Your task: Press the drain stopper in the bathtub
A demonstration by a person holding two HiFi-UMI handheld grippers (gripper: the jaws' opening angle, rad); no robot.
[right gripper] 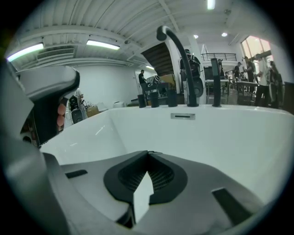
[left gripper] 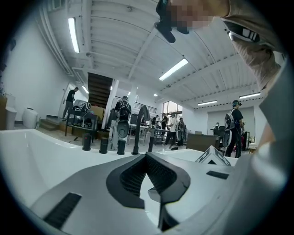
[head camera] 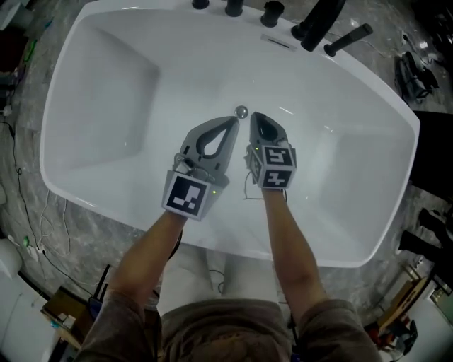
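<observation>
Grippers held by a person hung side by side over a glossy white rectangular bathtub (head camera: 78, 185), seen from the head view. The grey left gripper (head camera: 234, 123) (left gripper: 147, 156), which carried a square-marker cube, had its jaws clenched tip to tip on nothing, the ribbed black pads meeting at a point in its own view. The right gripper (head camera: 253, 117) (right gripper: 148, 154) was likewise clamped together and empty. The small round chrome drain stopper (head camera: 241, 111) sat on the tub floor near its centre, just beside both sets of tips: at 1 o'clock from the left tips and 11 o'clock from the right. Whether either tip touched it could not be told. Along the tub's 12 to 1 o'clock rim stood black cylindrical tap knobs (head camera: 272, 12) and a curved black spout (head camera: 322, 22) (right gripper: 177, 50), with a narrow overflow slot (head camera: 277, 42) (right gripper: 183, 116) just below them.
</observation>
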